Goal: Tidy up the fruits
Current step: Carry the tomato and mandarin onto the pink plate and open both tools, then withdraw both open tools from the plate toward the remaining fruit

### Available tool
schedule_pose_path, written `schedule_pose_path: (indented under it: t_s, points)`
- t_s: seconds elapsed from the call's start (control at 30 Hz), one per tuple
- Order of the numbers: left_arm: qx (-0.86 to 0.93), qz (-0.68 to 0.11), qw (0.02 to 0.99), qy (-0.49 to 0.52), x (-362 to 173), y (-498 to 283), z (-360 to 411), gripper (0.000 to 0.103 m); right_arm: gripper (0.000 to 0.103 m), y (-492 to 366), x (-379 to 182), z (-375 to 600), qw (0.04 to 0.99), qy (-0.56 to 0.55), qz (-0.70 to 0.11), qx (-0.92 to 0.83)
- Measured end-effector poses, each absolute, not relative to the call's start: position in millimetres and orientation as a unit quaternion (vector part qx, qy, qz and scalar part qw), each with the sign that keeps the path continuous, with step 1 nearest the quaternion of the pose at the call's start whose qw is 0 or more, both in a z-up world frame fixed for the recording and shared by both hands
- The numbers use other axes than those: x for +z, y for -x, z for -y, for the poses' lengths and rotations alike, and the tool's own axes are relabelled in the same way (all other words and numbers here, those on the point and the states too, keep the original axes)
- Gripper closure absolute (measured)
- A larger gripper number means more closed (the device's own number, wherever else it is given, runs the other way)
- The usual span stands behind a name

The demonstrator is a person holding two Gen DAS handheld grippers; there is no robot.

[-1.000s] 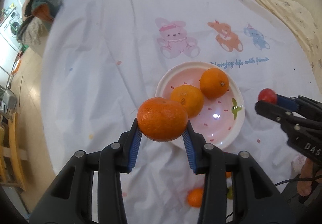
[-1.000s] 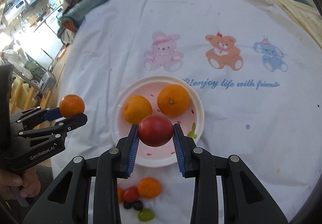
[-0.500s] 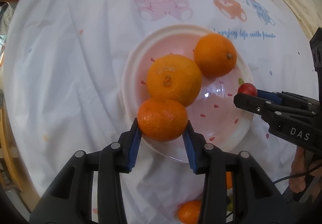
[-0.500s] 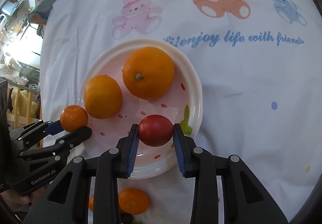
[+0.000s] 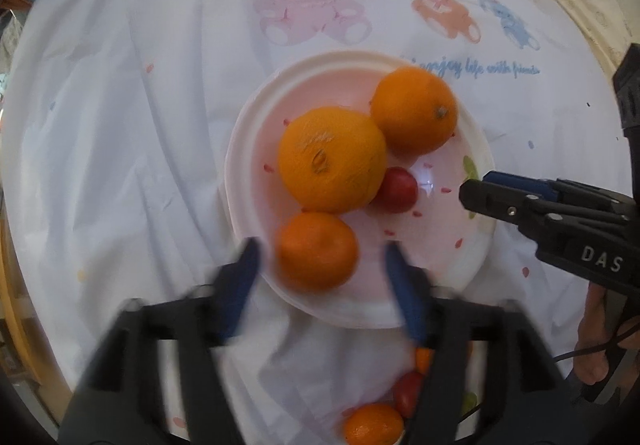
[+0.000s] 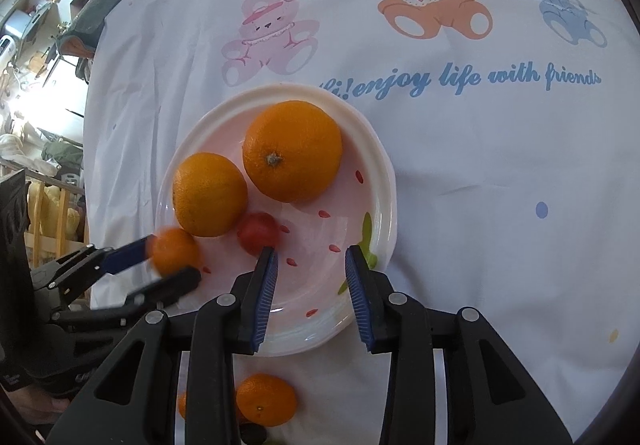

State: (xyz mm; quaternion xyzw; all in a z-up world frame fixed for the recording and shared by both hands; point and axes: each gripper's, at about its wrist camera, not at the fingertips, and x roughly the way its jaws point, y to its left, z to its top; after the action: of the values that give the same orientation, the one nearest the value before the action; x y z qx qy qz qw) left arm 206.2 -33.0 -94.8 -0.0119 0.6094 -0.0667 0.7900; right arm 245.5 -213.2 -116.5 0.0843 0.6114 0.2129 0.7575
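The plate (image 6: 386, 181) is the landmark. On it sit two oranges, a tomato (image 6: 258, 233) beside the nearer orange, and a mandarin (image 5: 316, 251) at its near-left rim. The left claw (image 5: 320, 273) is opening, pads clear of the mandarin between them. The right claw (image 6: 312, 293) is also opening, empty, over the plate's near side, the tomato just off its left pad. Loose fruit (image 6: 266, 399) lies on the cloth below the plate's near rim, closest to the right claw, so that hand looks better placed for the next pick
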Motion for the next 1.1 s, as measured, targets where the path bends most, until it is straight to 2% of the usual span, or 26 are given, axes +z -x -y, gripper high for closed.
schedule_pose_path:
  t_s: [0.03,0.07,0.2,0.27,0.77,1.1]
  points:
    - [-0.068,-0.604,0.794,0.009,-92.6,-205.4,34.0,0.019,0.064,-245.5,-115.8,213.8,0.758,-0.085,-0.611,0.214]
    - [-0.071,-0.600,0.797,0.007,-90.8,-204.9,35.5,0.018,0.062,-245.7,-115.0,214.3,0.758,-0.085,-0.610,0.215]
    - [-0.076,-0.602,0.795,0.004,-89.3,-205.2,38.7,0.018,0.033,-245.5,-107.9,215.6,0.760,-0.093,-0.602,0.225]
    - [-0.074,-0.600,0.797,0.004,-88.3,-204.8,37.9,0.018,0.029,-245.8,-103.7,216.1,0.764,-0.097,-0.597,0.226]
    - [-0.033,-0.565,0.824,0.015,-45.7,-172.9,8.7,0.018,0.028,-225.2,-45.2,237.0,0.796,-0.125,-0.550,0.220]
    - [-0.034,-0.569,0.821,0.045,-29.0,-114.4,-2.2,0.018,0.028,-158.8,-21.2,250.4,0.808,-0.126,-0.530,0.223]
